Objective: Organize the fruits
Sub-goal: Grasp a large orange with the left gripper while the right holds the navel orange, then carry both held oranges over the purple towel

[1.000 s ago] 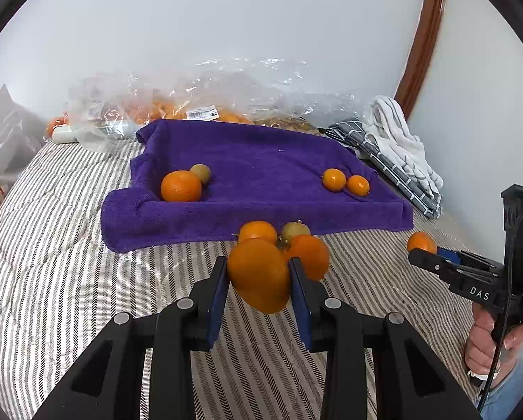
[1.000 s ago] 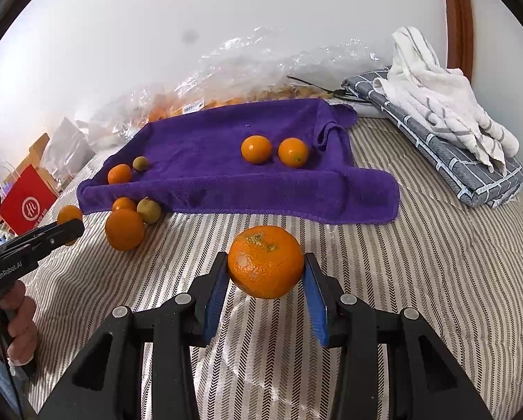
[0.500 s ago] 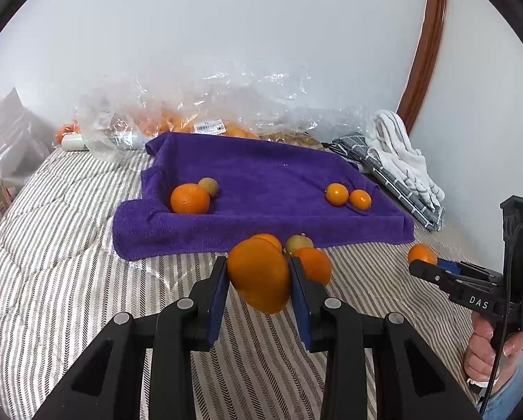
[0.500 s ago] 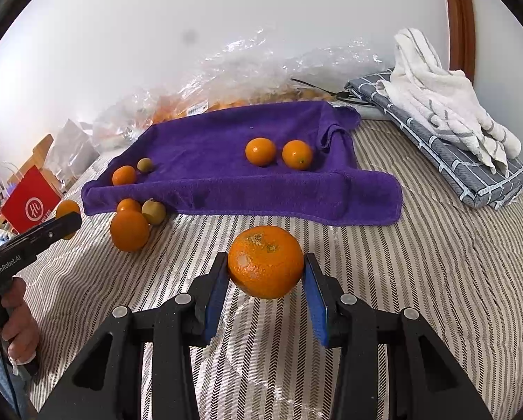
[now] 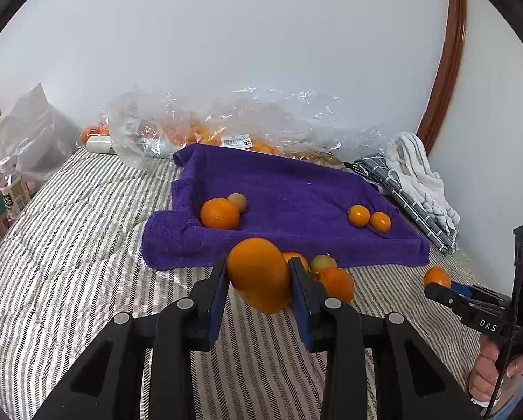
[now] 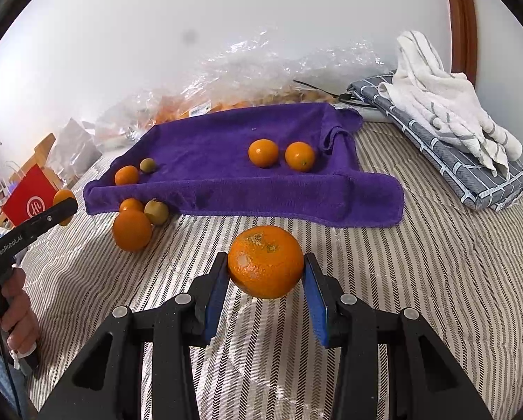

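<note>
My left gripper [image 5: 258, 281] is shut on a smooth orange [image 5: 258, 273], held above the striped bed just short of the purple towel [image 5: 296, 189]. My right gripper [image 6: 265, 271] is shut on a dimpled mandarin [image 6: 265, 261], also above the bed in front of the towel [image 6: 226, 147]. On the towel's left part lie an orange [image 5: 220, 213] and a kiwi [image 5: 237, 202]. Two small oranges [image 6: 263, 153] [image 6: 300, 156] lie on its right part. Loose fruit sits on the bed by the towel's near edge: a large orange [image 6: 132, 230], a smaller one [image 6: 131, 205] and a kiwi [image 6: 156, 211].
A crinkled plastic bag of fruit [image 5: 226, 129] lies against the wall behind the towel. Folded grey and white cloths [image 6: 447, 122] are stacked at the right. A bottle [image 5: 13, 189] and a red box [image 6: 30, 199] stand off the bed's left side. A hand [image 6: 14, 311] grips the left tool.
The left gripper has tilted up and turned a little to the left with its orange, so the towel sits further right in its view. The right gripper has stayed still.
</note>
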Tool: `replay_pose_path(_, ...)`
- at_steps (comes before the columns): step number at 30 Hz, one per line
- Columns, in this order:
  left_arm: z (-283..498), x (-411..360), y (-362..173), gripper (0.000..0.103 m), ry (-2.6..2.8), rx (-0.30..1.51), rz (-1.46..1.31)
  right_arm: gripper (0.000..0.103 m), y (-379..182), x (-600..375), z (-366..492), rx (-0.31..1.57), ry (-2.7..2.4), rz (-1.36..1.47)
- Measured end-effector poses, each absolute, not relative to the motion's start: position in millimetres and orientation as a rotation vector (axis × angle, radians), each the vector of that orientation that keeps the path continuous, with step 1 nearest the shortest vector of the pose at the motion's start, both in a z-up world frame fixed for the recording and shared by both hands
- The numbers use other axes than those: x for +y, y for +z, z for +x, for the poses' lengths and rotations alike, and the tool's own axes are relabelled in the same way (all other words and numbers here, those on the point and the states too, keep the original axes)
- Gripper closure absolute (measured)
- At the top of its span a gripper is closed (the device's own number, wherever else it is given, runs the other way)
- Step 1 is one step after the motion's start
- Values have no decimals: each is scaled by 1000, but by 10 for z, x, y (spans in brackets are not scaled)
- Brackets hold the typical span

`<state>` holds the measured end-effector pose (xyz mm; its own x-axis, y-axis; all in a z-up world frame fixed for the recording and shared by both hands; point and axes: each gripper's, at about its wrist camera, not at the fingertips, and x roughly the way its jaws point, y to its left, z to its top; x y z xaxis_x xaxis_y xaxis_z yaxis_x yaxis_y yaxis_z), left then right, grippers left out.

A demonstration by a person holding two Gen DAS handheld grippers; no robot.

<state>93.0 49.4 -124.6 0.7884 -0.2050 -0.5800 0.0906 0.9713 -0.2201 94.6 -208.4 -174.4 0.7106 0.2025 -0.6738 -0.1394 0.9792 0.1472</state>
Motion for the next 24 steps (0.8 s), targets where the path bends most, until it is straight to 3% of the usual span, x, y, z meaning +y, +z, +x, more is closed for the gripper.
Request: replay_pose_path(24,932,561,-1252,71,-144,646,-200,61,-1671,-2105,883,714,242,100)
